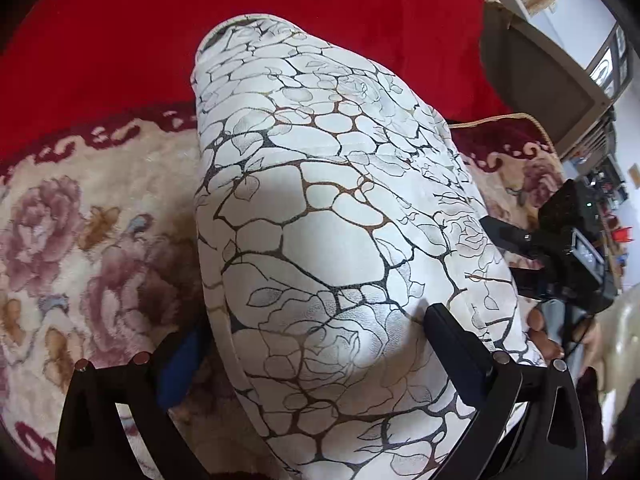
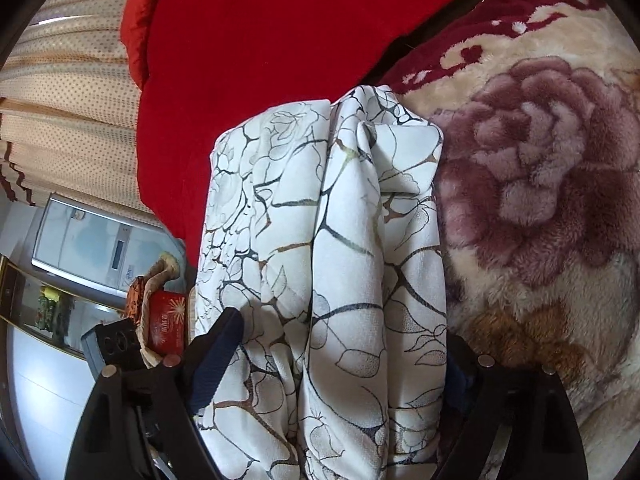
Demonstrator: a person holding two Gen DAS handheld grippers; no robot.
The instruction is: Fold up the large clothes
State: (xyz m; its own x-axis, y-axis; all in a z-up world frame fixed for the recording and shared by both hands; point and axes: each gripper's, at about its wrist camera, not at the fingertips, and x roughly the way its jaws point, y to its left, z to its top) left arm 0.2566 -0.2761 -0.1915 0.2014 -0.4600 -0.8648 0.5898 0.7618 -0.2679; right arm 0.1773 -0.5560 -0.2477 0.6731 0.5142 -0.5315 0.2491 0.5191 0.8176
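Observation:
A white garment [image 1: 320,208] printed with black and brown crackle lines and roses lies as a thick folded bundle on a plush floral blanket [image 1: 80,240]. My left gripper [image 1: 316,344] straddles its near end with jaws spread wide. The left finger is half hidden under the cloth edge and the right finger rests over the cloth. In the right wrist view the same garment [image 2: 328,240] runs bunched in long folds between the wide fingers of my right gripper [image 2: 336,364], covering the right finger. Neither gripper's pads visibly squeeze it. The right gripper [image 1: 516,256] also shows at the bundle's right side.
A bright red cover [image 1: 280,20] lies beyond the garment, across the back of the blanket [image 2: 540,200]. A hand [image 1: 540,320] holds the right gripper. Off the left of the bed stand a dotted curtain [image 2: 72,100], a white appliance [image 2: 96,240] and a red box [image 2: 168,320].

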